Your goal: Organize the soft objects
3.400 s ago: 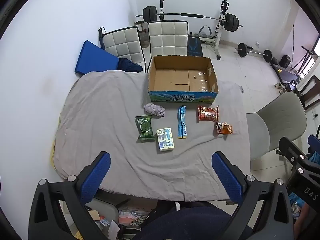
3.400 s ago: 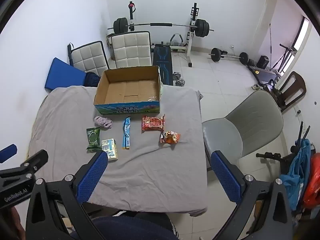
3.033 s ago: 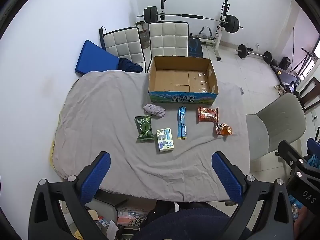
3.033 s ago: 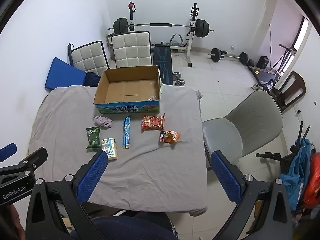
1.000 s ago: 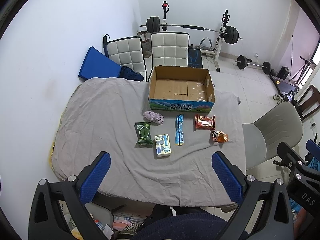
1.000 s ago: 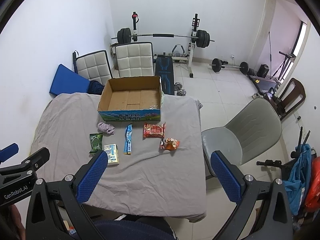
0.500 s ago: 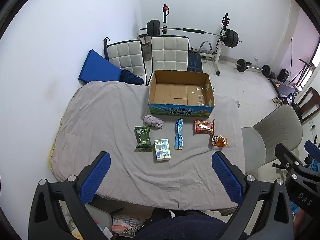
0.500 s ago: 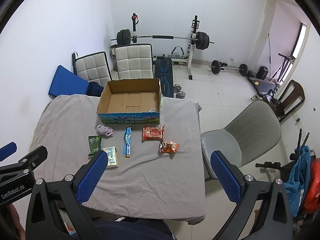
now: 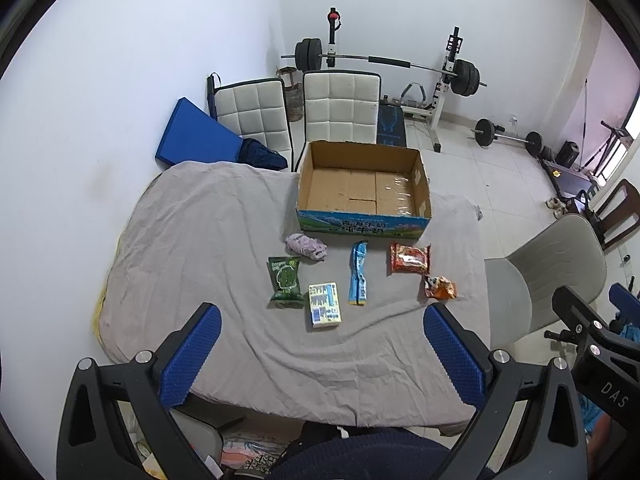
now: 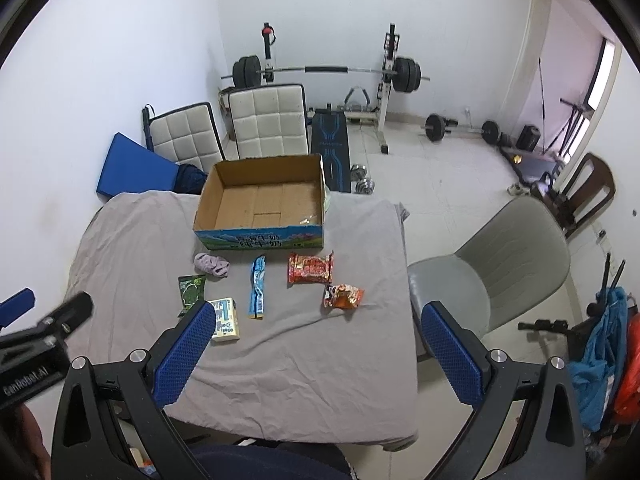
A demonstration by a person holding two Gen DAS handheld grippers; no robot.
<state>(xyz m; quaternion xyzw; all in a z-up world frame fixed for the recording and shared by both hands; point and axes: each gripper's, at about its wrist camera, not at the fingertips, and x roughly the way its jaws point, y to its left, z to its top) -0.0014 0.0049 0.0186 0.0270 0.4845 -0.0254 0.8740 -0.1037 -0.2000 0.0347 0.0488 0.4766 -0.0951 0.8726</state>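
6 soft items [image 9: 326, 309] by 1 box [image 9: 362, 229] (empty).

Bright, even daylight; sharp focus.
Window [image 10: 604, 80] glows at right; shadows soft; fisheye bends edges, black vignette corners.

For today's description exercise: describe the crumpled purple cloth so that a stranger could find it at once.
Start at the open cardboard box on the grey-covered table. Just in front of its left front corner lies the purple cloth. It is the only crumpled fabric; everything near it is a printed packet or small carton.
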